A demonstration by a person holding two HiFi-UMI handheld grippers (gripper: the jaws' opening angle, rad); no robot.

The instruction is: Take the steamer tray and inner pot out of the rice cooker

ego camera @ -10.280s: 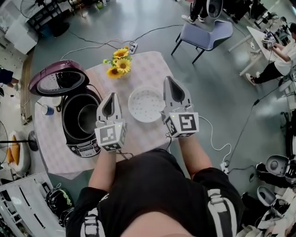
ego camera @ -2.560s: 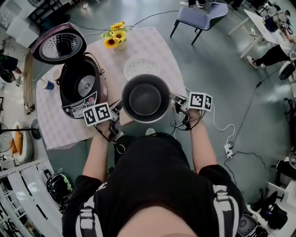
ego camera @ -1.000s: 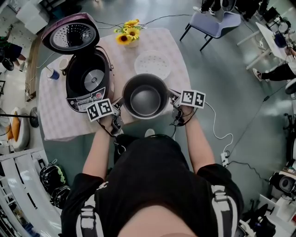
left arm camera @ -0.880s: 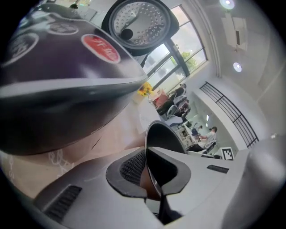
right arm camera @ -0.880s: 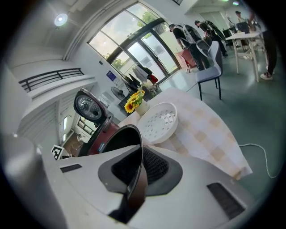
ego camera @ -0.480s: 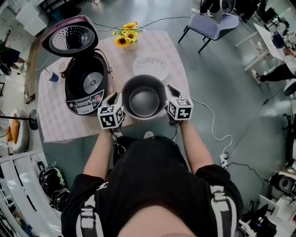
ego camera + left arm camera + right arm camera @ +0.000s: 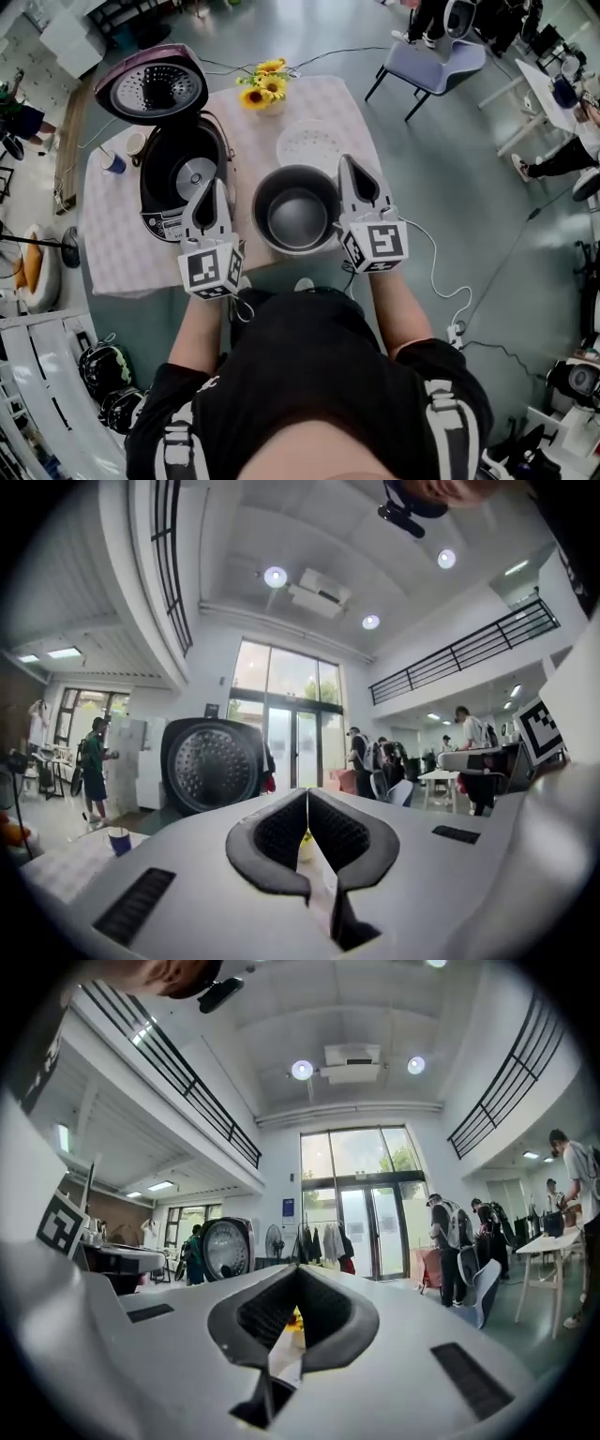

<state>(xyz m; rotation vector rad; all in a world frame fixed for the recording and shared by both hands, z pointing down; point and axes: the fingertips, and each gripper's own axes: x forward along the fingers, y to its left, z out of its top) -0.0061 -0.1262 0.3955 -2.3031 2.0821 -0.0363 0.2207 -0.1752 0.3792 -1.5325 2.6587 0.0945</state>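
Observation:
The dark inner pot (image 7: 296, 208) stands on the checked table (image 7: 117, 258), just right of the open rice cooker (image 7: 183, 178), whose lid (image 7: 157, 84) is tilted back. Behind the pot lies the white steamer tray (image 7: 314, 145). My left gripper (image 7: 213, 186) hovers above the table between cooker and pot; my right gripper (image 7: 352, 167) hovers at the pot's right side. Both have just been closing and are shut with nothing between the pads, as the left gripper view (image 7: 306, 799) and right gripper view (image 7: 296, 1274) show. The cooker lid (image 7: 211, 766) faces the left gripper.
A vase of sunflowers (image 7: 263, 91) stands at the table's far edge and a blue cup (image 7: 113, 161) at its left edge. A purple chair (image 7: 427, 61) and a cable (image 7: 441, 272) are on the floor to the right. People stand in the background.
Both grippers left the pot's rim, rose high above the table and rolled upright. The inner pot stays on the table between them.

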